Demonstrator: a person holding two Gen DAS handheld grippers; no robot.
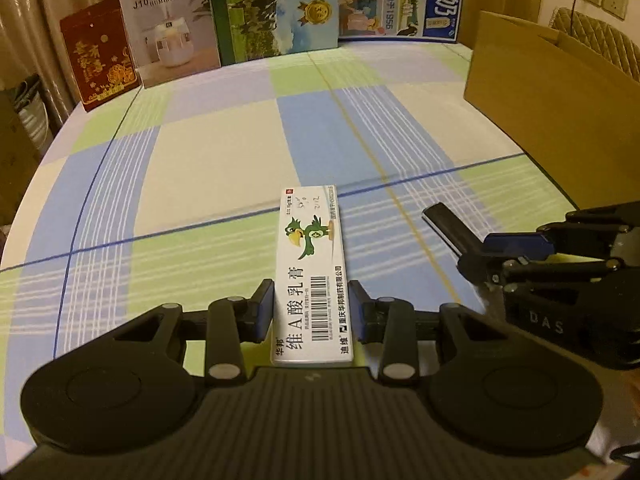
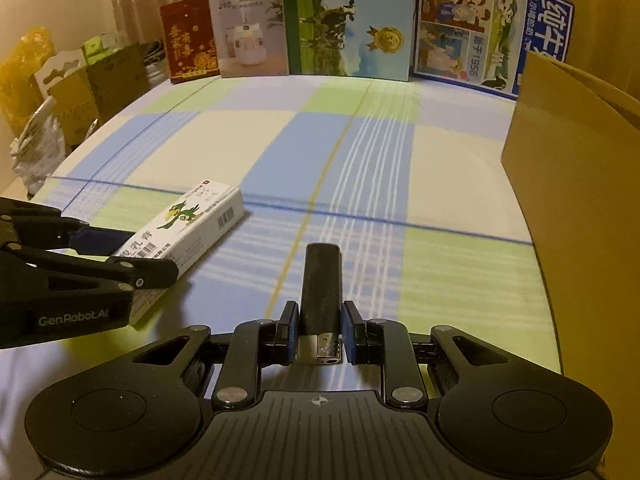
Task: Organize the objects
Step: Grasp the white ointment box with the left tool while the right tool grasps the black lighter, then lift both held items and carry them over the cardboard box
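A long white ointment box (image 1: 312, 272) with a green bird print lies on the checked tablecloth (image 1: 208, 160). My left gripper (image 1: 311, 312) is shut on the ointment box near its close end. The box also shows in the right wrist view (image 2: 188, 232), with the left gripper (image 2: 132, 256) on it. My right gripper (image 2: 319, 332) is shut on a black lighter (image 2: 321, 288), with its metal end toward the camera. In the left wrist view the lighter (image 1: 448, 226) sticks out of the right gripper (image 1: 476, 252) just right of the box.
An open cardboard box (image 1: 556, 116) stands at the right; it also shows in the right wrist view (image 2: 580, 184). Printed cartons line the table's far edge: a red box (image 1: 100, 52), a humidifier box (image 1: 172, 28) and milk cartons (image 1: 280, 8). Bags and boxes (image 2: 60, 92) sit beyond the left edge.
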